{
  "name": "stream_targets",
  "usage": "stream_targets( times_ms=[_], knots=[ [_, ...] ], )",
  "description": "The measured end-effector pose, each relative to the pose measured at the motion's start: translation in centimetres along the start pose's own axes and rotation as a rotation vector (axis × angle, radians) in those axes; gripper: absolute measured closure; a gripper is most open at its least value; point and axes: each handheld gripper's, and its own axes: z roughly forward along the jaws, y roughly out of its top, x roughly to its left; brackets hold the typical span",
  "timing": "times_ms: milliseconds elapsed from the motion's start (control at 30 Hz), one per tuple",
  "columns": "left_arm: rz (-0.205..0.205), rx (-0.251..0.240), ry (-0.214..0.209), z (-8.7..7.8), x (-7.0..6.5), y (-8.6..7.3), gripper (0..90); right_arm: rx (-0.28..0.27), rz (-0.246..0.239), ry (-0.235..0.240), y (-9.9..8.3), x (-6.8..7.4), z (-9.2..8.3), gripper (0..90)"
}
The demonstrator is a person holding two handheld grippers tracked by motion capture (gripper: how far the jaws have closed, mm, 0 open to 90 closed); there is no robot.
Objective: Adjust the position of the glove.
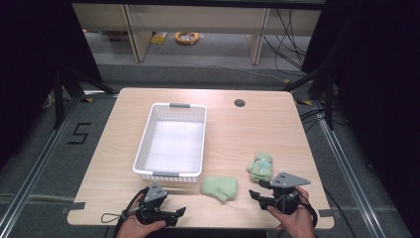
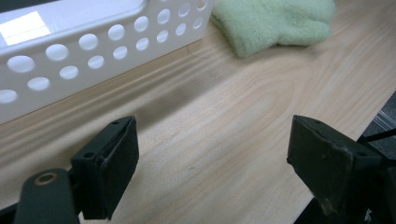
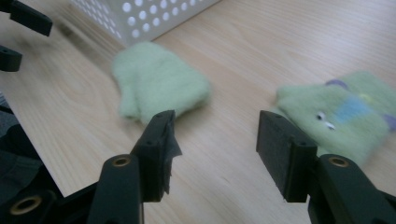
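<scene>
Two pale green mittens lie on the wooden table (image 1: 237,134). The plain mitten (image 1: 219,187) (image 2: 273,21) (image 3: 159,84) rests by the near right corner of a white perforated basket (image 1: 143,144) (image 2: 93,42) (image 3: 140,16). The mitten with a face pattern (image 1: 261,167) (image 3: 345,112) lies farther right. My right gripper (image 1: 257,189) (image 3: 217,149) hovers between the two mittens, jaws partly apart over bare wood, touching neither. My left gripper (image 1: 178,214) (image 2: 210,154) sits at the table's near edge below the basket, wide open and holding nothing.
The basket's inside is empty. A round cable hole (image 1: 239,103) is at the table's far right. The left gripper's jaws (image 3: 18,32) appear at the top left of the right gripper view. The table's near edge runs just under both hands.
</scene>
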Motion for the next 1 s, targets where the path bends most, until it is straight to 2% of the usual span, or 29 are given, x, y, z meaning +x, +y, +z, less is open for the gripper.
stream_targets(
  times_ms=[33, 100, 133, 200, 300, 400, 633, 733, 767, 867, 1000],
  knots=[
    [0.000, 0.007, -0.004, 0.0, 0.0, 0.0, 16.3, -0.009, -0.031, 0.005, 0.2, 0.0, 0.3, 49.7],
    [-0.001, 0.002, -0.001, 0.0, 0.0, 0.0, 16.3, 0.002, -0.052, 0.021, 0.7, 0.3, 0.8, 52.0],
    [-0.002, -0.017, 0.012, 0.1, -0.1, 0.0, 16.3, 0.005, -0.045, 0.025, 0.9, 0.7, 1.0, 52.4],
    [0.010, 0.017, -0.004, -0.1, 0.1, 0.1, 16.3, 0.013, -0.075, 0.039, 1.5, 1.0, 1.6, 54.3],
    [0.006, 0.005, 0.002, -0.1, 0.1, 0.0, 16.3, 0.024, -0.090, 0.063, 2.2, 1.4, 2.5, 56.6],
    [0.007, 0.006, 0.001, -0.1, 0.1, 0.0, 16.3, 0.034, -0.128, 0.086, 2.8, 1.8, 3.5, 59.2],
    [0.003, 0.004, 0.001, -0.1, 0.1, 0.0, 16.3, 0.077, -0.166, 0.091, 3.9, 2.5, 5.6, 62.8],
    [-0.003, 0.006, -0.007, 0.0, 0.1, 0.0, 16.3, 0.070, -0.173, 0.086, 4.1, 2.8, 6.5, 63.5],
    [0.006, 0.008, -0.003, -0.1, 0.1, 0.0, 16.3, 0.093, -0.181, 0.099, 4.3, 2.8, 6.6, 63.6],
    [0.003, 0.004, 0.001, -0.1, 0.1, 0.0, 16.3, 0.097, -0.176, 0.099, 4.5, 3.1, 7.5, 64.0],
    [0.005, 0.008, -0.003, -0.1, 0.1, 0.1, 16.3, 0.134, -0.198, 0.108, 4.7, 3.2, 8.3, 64.5]
  ],
)
